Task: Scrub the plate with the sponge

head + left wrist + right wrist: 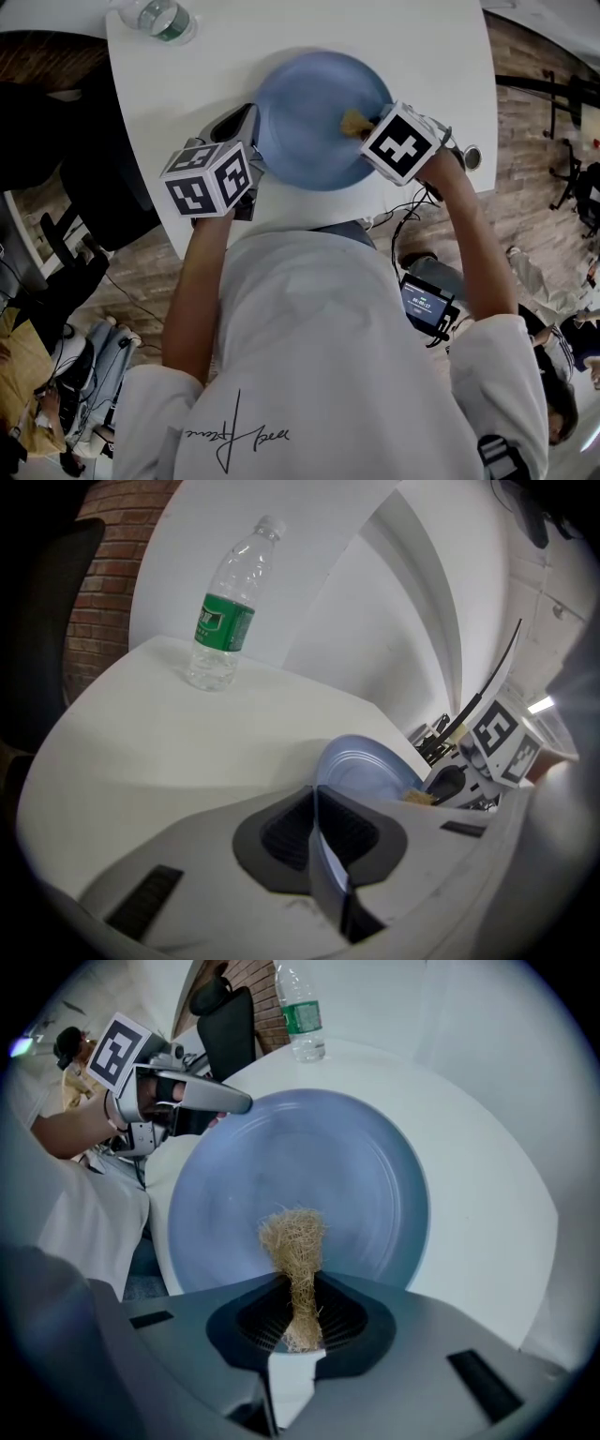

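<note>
A round blue plate [319, 117] lies on the white table [441, 56]. My left gripper [246, 155] is shut on the plate's left rim; in the left gripper view the plate's edge [330, 855] runs between its dark pads. My right gripper [367, 127] points straight down over the plate's right part, shut on a tan fibrous sponge [354, 122]. In the right gripper view the sponge [295, 1241] sticks out of the jaws and its tuft rests over the plate [309, 1166].
A clear water bottle with a green label [159, 17] stands at the table's far left; it also shows in the left gripper view [225, 621]. A dark chair [230, 1016] stands beyond the table. Cables and a small screen [427, 305] lie on the floor at right.
</note>
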Available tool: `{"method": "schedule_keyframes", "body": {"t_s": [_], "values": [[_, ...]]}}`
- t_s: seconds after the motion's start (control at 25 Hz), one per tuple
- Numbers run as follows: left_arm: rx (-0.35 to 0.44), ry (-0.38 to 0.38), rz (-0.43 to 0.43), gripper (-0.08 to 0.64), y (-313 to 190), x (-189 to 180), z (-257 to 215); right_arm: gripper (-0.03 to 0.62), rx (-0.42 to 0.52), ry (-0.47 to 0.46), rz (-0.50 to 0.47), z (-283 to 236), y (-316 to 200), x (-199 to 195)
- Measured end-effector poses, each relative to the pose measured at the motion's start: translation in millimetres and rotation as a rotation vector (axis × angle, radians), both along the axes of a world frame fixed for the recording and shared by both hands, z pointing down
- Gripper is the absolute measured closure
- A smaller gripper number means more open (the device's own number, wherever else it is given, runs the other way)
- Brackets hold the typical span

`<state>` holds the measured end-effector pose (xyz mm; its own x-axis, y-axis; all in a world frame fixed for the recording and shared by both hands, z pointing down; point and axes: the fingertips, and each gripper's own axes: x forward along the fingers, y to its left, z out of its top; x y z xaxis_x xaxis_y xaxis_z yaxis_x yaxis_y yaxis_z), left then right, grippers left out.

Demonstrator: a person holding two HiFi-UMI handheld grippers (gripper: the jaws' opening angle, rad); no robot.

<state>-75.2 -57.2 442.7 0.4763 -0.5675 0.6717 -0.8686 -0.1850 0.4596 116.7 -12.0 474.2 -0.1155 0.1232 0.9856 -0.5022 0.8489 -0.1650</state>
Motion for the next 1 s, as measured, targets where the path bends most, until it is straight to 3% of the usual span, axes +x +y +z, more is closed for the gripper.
{"method": "schedule_keyframes", "body": {"t_s": [0.16, 1.0], "values": [[-0.002, 0.0, 0.0, 0.549, 0, 0, 0, 0.548, 0.064, 0.035, 0.034, -3, -17, 7], [-0.003, 0.0, 0.004, 0.549, 1, 1, -2, 0.548, 0.194, -0.02, 0.197, -4, -64, -5]]}}
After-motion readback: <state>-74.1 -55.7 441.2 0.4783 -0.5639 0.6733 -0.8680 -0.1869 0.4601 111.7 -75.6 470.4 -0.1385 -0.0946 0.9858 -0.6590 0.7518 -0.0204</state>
